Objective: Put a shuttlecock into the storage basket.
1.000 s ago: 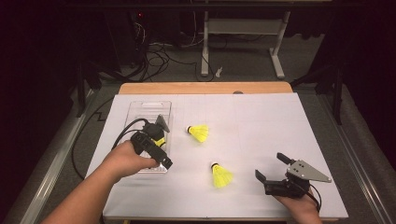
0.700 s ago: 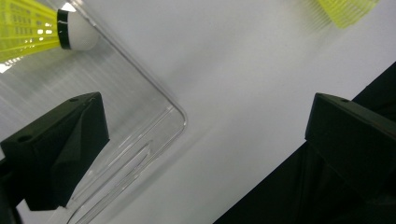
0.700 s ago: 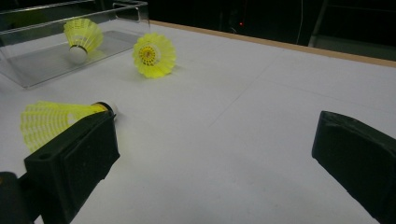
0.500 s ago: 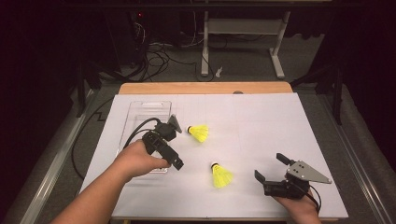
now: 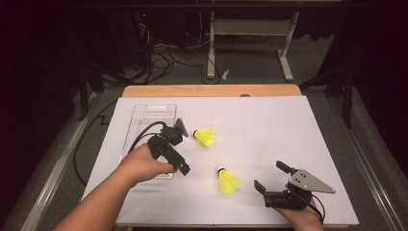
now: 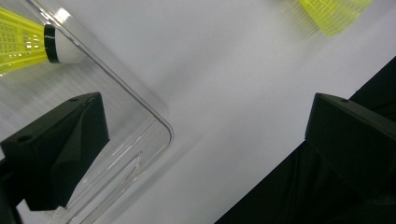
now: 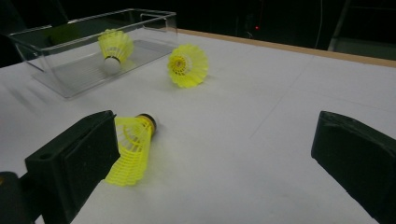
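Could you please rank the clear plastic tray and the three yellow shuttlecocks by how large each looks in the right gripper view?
1. clear tray, largest despite being far.
2. nearest shuttlecock, enlarged by nearness.
3. shuttlecock on the paper and shuttlecock in the tray: about alike, the one on the paper marginally bigger; unranked, since all three are likely one real size.

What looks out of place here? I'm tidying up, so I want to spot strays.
Two yellow shuttlecocks lie loose on their sides on the white table cover: one beside the clear box, another toward the near edge. A third already sits inside the box. Nothing looks damaged or spilled.
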Demonstrator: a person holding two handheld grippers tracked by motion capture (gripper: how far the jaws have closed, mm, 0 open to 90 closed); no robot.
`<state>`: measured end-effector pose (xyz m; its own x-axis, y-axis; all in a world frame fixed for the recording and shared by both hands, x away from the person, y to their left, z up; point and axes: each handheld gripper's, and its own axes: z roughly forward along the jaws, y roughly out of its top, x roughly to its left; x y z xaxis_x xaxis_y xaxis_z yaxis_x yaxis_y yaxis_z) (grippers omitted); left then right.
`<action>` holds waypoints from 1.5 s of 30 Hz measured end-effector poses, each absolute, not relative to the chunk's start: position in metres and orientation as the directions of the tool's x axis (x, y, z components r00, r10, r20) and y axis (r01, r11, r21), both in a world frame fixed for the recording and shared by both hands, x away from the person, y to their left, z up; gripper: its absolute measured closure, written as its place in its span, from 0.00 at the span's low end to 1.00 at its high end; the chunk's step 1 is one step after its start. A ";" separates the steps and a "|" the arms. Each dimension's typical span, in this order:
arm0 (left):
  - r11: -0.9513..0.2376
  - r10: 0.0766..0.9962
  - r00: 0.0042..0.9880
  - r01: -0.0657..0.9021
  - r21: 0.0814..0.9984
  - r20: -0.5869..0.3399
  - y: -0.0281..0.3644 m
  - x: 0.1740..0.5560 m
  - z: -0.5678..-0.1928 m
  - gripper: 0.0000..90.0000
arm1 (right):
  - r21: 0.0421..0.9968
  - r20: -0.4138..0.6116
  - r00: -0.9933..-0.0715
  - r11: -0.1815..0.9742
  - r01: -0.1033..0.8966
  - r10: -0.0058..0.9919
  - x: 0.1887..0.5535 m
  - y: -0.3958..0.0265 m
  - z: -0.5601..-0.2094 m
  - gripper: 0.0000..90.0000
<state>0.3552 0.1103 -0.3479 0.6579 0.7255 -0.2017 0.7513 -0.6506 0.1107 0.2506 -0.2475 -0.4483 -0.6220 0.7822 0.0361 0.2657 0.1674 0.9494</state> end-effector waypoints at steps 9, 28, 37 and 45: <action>-0.650 0.723 0.659 0.750 0.119 -0.206 0.113 0.353 -0.345 0.01 | 0.948 0.064 -0.656 0.161 0.276 0.752 0.241 -0.226 -0.447 0.04; -0.655 0.720 0.663 0.747 0.114 -0.205 0.112 0.354 -0.349 0.01 | 0.903 0.072 -0.730 0.266 0.337 0.679 0.226 -0.177 -0.459 0.39; -0.661 0.717 0.666 0.744 0.104 -0.207 0.111 0.356 -0.353 0.01 | 0.869 0.080 -0.718 0.305 0.390 0.691 0.233 -0.160 -0.468 0.50; -0.656 0.718 0.662 0.747 0.110 -0.214 0.113 0.357 -0.354 0.01 | 0.849 0.117 -0.695 0.292 0.441 0.709 0.244 -0.148 -0.472 0.51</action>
<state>0.3571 0.1134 -0.3536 0.6621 0.7183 -0.2138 0.7470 -0.6557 0.1103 0.2436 -0.1480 -0.4721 -0.6953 0.7091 0.1174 0.4411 0.2920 0.8487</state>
